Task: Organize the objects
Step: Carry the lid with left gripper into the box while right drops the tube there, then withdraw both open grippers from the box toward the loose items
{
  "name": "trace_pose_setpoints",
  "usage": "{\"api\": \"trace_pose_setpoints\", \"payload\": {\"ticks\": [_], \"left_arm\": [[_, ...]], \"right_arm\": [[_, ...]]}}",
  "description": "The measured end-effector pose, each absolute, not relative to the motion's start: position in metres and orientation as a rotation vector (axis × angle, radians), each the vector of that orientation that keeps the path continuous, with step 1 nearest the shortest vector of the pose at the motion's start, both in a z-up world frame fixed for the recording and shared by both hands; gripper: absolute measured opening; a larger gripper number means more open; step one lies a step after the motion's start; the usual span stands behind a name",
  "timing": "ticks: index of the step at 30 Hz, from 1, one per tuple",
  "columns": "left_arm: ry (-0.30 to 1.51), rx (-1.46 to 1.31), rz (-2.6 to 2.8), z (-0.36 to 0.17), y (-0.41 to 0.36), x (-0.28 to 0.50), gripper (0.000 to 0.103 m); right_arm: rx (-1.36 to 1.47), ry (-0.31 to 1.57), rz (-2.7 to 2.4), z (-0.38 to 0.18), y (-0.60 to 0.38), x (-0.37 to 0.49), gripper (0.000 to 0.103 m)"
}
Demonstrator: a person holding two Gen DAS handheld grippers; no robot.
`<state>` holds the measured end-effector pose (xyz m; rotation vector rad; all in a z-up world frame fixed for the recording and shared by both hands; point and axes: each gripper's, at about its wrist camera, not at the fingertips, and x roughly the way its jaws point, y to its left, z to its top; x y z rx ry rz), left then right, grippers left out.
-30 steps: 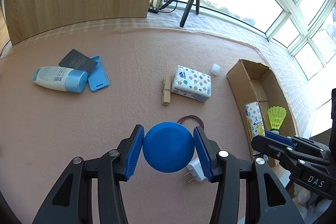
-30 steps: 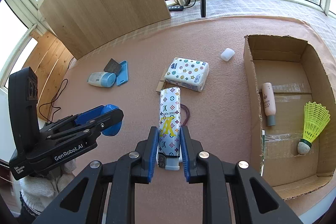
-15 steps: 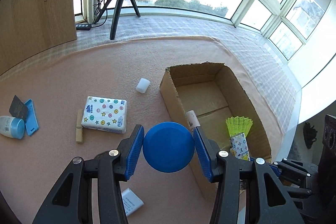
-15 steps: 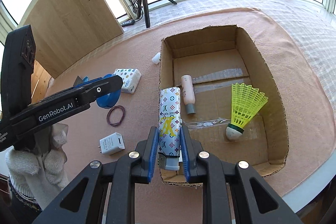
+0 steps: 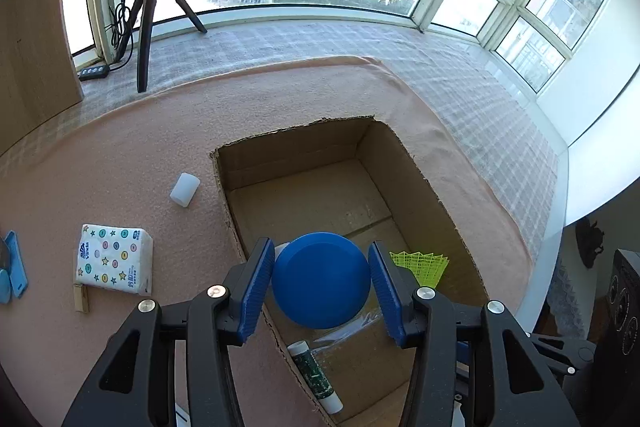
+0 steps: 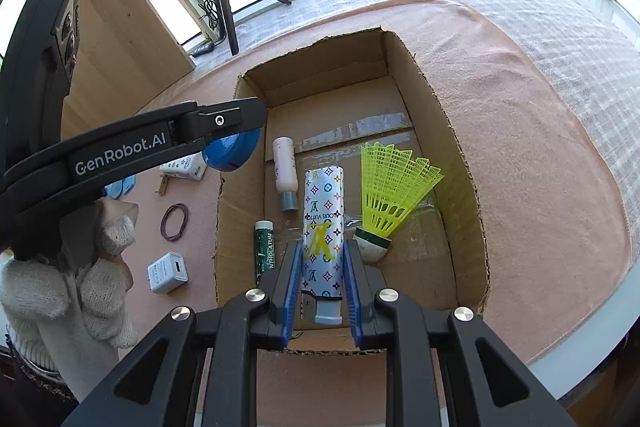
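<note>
My left gripper (image 5: 320, 283) is shut on a round blue disc (image 5: 320, 285) and holds it over the left part of the open cardboard box (image 5: 404, 159). The disc also shows in the right wrist view (image 6: 234, 155). My right gripper (image 6: 322, 267) is shut on a white patterned lighter (image 6: 323, 223), held over the box (image 6: 432, 87). Inside the box lie a yellow shuttlecock (image 6: 390, 195), a pink-white bottle (image 6: 285, 173) and a green lip balm tube (image 6: 264, 247).
On the pink mat left of the box lie a tissue pack (image 5: 114, 253), a white cap (image 5: 185, 189), a wooden clothespin (image 5: 81, 299), a brown hair band (image 6: 175, 221) and a white charger (image 6: 167, 272). A tripod (image 5: 154, 7) stands by the window.
Both grippers have moved right from the mat to above the box, each still holding its object. The right gripper has come lower toward the box floor.
</note>
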<state>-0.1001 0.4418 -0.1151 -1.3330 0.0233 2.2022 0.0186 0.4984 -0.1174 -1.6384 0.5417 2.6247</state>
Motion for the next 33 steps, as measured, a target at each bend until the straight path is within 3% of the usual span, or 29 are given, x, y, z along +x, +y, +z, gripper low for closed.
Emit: {"api": "trace_pose_setpoints", "payload": {"ticks": [4,8,33], "left_arm": [[0.011,-1.350,2.178,-0.117,0.447,-0.104,0.053],[-0.004,-1.361,2.167,-0.118,0.448,-0.105,0.066],[-0.054,-1.361,2.277,-0.096,0.356,-0.095,0.066]], "right_arm": [[-1.645,0.526,2.631,-0.118,0.500,0.017,0.021],[-1.648,0.470,2.636,-0.118,0.497,0.017,0.054],[-1.681,0.493,2.680,-0.114,0.460,0.008,0.055]]}}
